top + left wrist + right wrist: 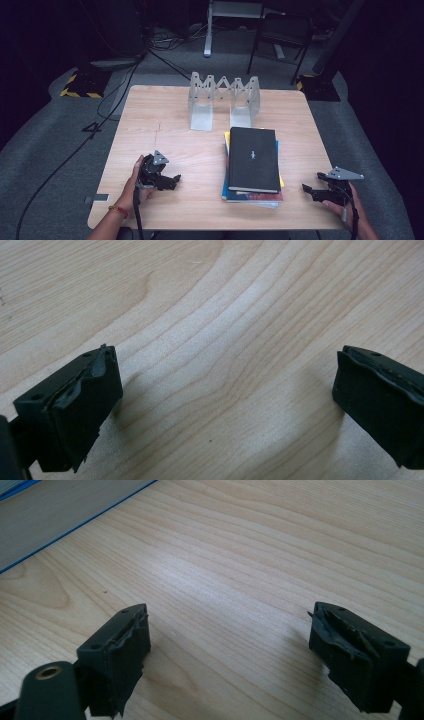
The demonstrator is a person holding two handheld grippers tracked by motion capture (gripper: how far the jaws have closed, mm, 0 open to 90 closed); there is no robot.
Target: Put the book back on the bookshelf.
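1. The left gripper [169, 181] lies low over the bench [170, 125], its fingers [75, 410] spread wide with bare wood grain between them and nothing held.
2. The right gripper [311, 191] sits by the bench's right edge, its fingers [117, 655] also spread wide and empty, pointing across the wood toward the left.
3. Ahead of the right fingers, in the right gripper view, the corner of a blue-edged book [55, 515] lies flat on the bench, apart from the pads.
4. Between the two pairs of fingers, nearer the right ones, lies a stack of books [252, 165], with a black book [253, 157] on top and coloured covers showing below at its near and left edges.
5. The left fingers point toward the stack but are well apart from it; the right fingers are near its lower right corner, not touching.
6. Beyond the stack, farther from both pairs of fingers, a pale metal folding book rack [223, 97] stands upright at the far side of the bench, empty.
7. Each gripper is held by a hand [131, 187] coming in from the near edge.
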